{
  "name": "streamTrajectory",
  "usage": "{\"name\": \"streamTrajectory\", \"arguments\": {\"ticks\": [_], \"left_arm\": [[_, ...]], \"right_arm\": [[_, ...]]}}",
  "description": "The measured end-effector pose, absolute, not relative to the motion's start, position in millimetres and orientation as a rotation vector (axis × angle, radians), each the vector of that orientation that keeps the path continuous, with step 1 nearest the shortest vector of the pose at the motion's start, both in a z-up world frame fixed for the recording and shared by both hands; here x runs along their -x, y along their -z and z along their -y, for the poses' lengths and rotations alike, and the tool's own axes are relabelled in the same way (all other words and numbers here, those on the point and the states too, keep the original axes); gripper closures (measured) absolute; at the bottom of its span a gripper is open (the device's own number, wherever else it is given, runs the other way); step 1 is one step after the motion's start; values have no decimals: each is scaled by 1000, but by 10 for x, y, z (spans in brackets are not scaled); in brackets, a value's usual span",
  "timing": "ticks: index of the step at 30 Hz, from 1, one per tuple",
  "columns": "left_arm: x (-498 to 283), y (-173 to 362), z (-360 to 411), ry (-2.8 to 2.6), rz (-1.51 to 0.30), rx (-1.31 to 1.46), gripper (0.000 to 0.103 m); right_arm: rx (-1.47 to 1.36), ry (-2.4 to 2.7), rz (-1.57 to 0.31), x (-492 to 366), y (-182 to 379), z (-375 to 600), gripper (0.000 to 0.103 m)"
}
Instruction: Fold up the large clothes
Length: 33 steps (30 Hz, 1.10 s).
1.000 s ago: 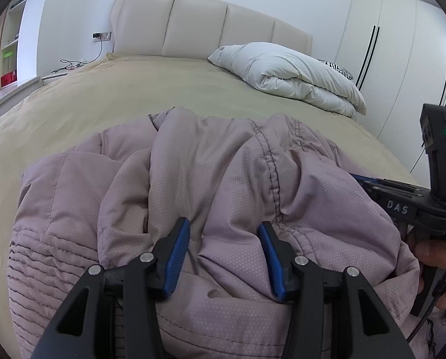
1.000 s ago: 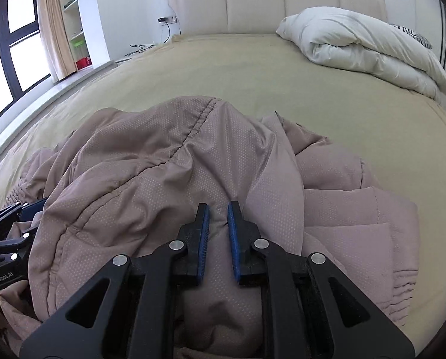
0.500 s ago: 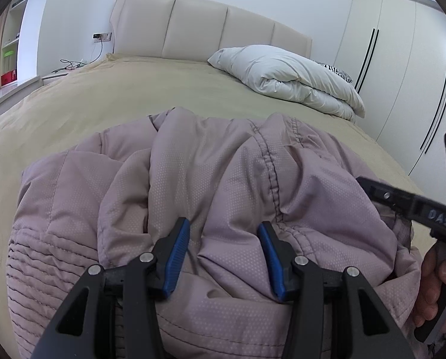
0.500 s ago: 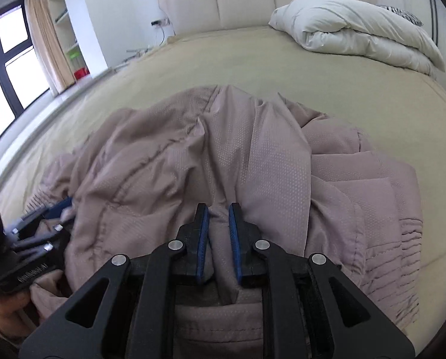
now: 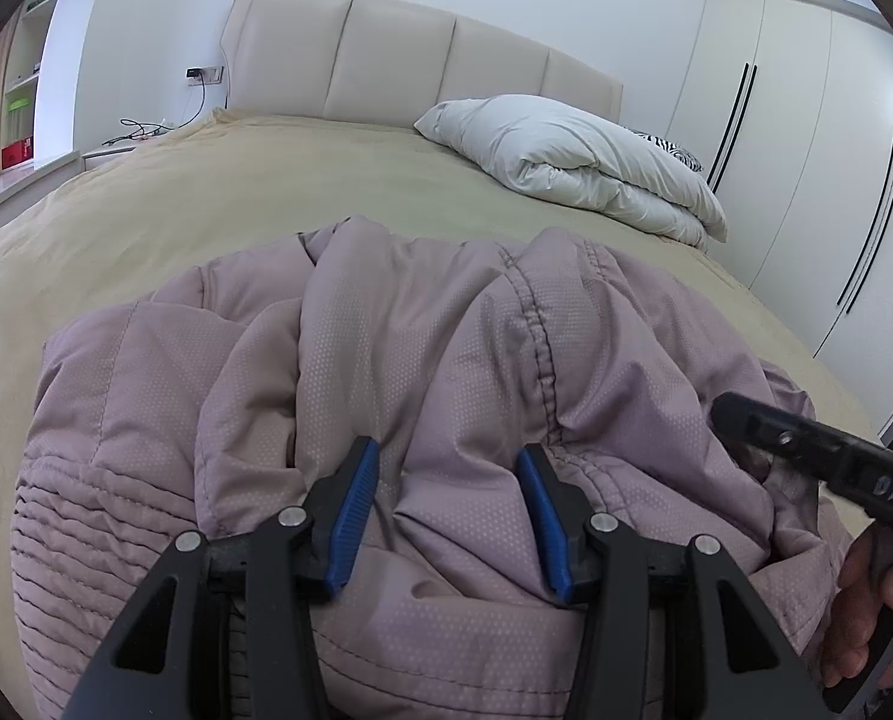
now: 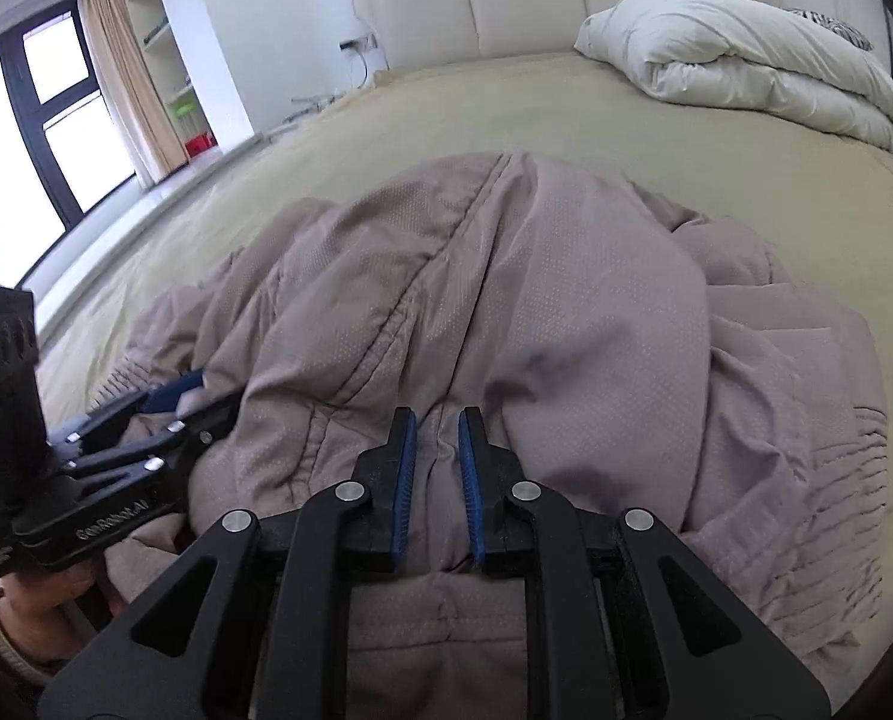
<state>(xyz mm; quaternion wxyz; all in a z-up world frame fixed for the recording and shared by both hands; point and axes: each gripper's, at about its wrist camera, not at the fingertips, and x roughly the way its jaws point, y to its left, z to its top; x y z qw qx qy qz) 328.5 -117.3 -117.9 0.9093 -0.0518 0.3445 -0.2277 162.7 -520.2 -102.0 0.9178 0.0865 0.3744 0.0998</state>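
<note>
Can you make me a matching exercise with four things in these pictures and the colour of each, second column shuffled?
Things:
1. padded jacket
2. folded duvet
3. bed cover
4. pads of the left tool

Colours:
A. blue
B. tan
C. mauve
D. white

Pairs: 1-C, 2-D, 3-B, 4-A

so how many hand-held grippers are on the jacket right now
2. The left hand-held gripper is open over the mauve jacket, near its left side. The right hand-held gripper is pinching a fold near the jacket's front edge.
</note>
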Motion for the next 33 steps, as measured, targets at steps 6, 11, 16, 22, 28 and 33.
{"name": "streamTrajectory", "arguments": {"ticks": [6, 11, 16, 22, 28, 33], "left_arm": [[-3245, 1065, 959, 521, -729, 199, 51], [-2774, 665, 741, 539, -664, 211, 42], [-2132, 314, 387, 516, -646, 171, 41], [-1274, 45, -325, 455, -655, 137, 25], [-520, -17, -1048, 353, -709, 112, 19], [-106, 225, -1181, 384, -872, 58, 19]], "right_arm": [[-464, -333, -548, -923, 631, 5489, 86], [-634, -363, -432, -177, 478, 5709, 3], [-688, -332, -471, 338, 442, 5820, 3], [-601, -287, -545, 940, 382, 5920, 3], [-503, -206, -664, 1579, 428, 6173, 3], [-469, -176, -755, 2147, 496, 6417, 3]]}}
